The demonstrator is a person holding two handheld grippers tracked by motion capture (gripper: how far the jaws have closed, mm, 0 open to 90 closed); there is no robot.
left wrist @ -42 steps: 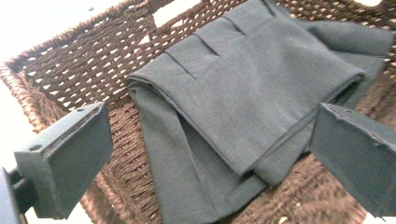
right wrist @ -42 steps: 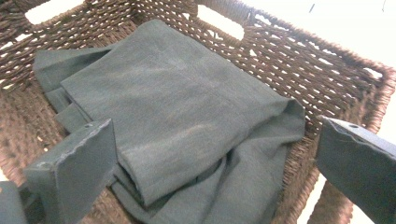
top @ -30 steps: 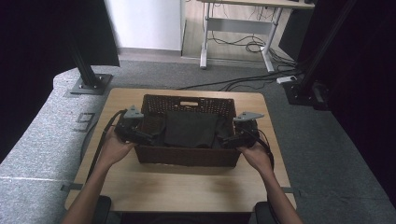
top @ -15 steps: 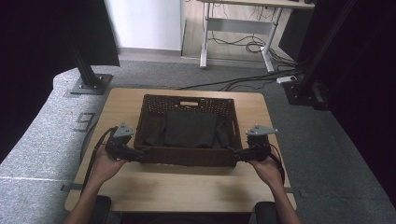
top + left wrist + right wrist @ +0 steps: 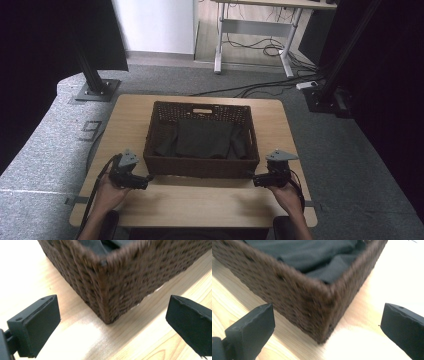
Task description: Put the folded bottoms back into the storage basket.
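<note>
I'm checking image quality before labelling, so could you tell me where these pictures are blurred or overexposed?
Left gripper view: the basket weave is smeared by motion blur, and the table at upper left is washed out nearly white. Right gripper view: the same soft blur on the basket corner, with glare bleaching the table at right. High view: sharp and evenly lit, though the room's edges fall into deep shadow.

1. High view: even, moderate overhead light on the table (image 5: 200, 205); surroundings at left and right fall to near black.
2. High view: sharp overall, soft shadows beside the basket (image 5: 200, 167).
3. Left gripper view: basket weave (image 5: 120, 282) blurred; tabletop at upper left washed out by glare.
4. Right gripper view: basket corner (image 5: 322, 315) soft and blurred; tabletop at right overexposed to near white.
5. Dark cloth (image 5: 312, 252): little detail.
</note>
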